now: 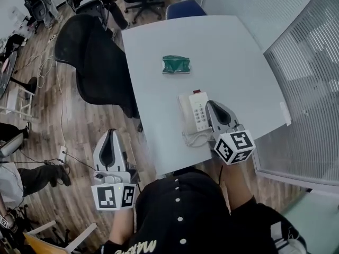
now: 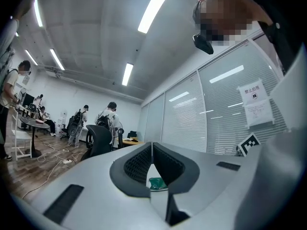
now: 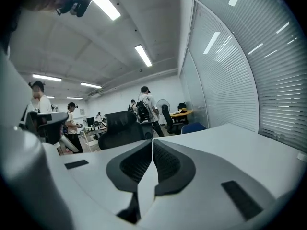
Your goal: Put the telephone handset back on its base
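Observation:
A white telephone (image 1: 193, 112) with a keypad lies near the front edge of the pale table (image 1: 159, 52). Its coiled cord (image 1: 194, 139) curls at the near end. A long white part, apparently the handset (image 1: 185, 109), lies along the left side of the base. My right gripper (image 1: 211, 103) hovers just right of the keypad; in the right gripper view (image 3: 152, 145) its jaws are shut with nothing between them, and the phone is hidden there. My left gripper (image 1: 110, 134) hangs left of the table over the floor, and its own view (image 2: 152, 145) shows it shut and empty.
A green packet (image 1: 176, 65) lies mid-table beyond the phone, also seen below the left jaws as the packet (image 2: 156, 183). A black office chair (image 1: 92, 57) stands at the table's left edge, a blue chair (image 1: 185, 8) at the far end. Glass walls with blinds (image 1: 312, 78) run along the right. People stand farther off.

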The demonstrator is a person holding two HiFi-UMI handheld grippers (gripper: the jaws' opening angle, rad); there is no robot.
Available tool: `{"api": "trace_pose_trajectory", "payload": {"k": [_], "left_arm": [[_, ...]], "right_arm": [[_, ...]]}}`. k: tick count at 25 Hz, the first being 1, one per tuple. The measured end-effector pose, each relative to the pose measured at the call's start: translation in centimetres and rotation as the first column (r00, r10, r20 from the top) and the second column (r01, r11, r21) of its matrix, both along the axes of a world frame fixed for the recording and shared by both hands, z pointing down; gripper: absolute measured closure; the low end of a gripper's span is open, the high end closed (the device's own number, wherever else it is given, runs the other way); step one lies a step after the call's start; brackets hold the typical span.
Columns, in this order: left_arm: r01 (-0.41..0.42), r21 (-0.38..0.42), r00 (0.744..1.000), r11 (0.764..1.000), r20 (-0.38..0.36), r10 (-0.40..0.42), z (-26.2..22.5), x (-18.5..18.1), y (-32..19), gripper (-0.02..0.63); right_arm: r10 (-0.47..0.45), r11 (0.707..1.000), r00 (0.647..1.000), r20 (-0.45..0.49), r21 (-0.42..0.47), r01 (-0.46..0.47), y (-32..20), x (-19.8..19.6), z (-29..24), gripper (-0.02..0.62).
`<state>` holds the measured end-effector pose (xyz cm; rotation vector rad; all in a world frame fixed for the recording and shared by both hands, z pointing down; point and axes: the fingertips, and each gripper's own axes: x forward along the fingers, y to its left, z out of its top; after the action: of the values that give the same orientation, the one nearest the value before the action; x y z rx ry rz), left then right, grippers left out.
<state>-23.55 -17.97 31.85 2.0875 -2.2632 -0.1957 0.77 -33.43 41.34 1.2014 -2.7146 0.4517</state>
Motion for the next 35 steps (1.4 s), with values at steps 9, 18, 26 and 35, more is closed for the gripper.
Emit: {"api": "trace_pose_trajectory", "payload": {"k": [9,18,26,35], "left_arm": [[-0.007,0.027,1.0,1.0,0.019,0.007,-0.7,-0.7,-0.5,0.581],[-0.005,0.058,0.999,0.998,0.032,0.004,-0.9,-0.7,-0.7,0.581],[0.027,0.064,0.996,0.998,0.08,-0.033,-1.4,-2.0,-0.1,0.581],[0.048,0.06,0.991,0.997,0.12,-0.055,-1.4,-2.8,0.5,0.581]], "right_arm": [[0.029,0.976,0.999,-0.015,0.214,-0.025,1.4,2.8,-5.3,0.563],[-0.044,0.95,0.999,0.015,0.311,0.037,3.0,3.9,-8.2,0.563],[0.05,0.929,0.998,0.046,0.364,-0.063,3.2,7.3,-10.6,0.563],[0.176,0.904,0.983,0.054,0.387,-0.183,2.5,11.1,-10.9,0.563]]}}
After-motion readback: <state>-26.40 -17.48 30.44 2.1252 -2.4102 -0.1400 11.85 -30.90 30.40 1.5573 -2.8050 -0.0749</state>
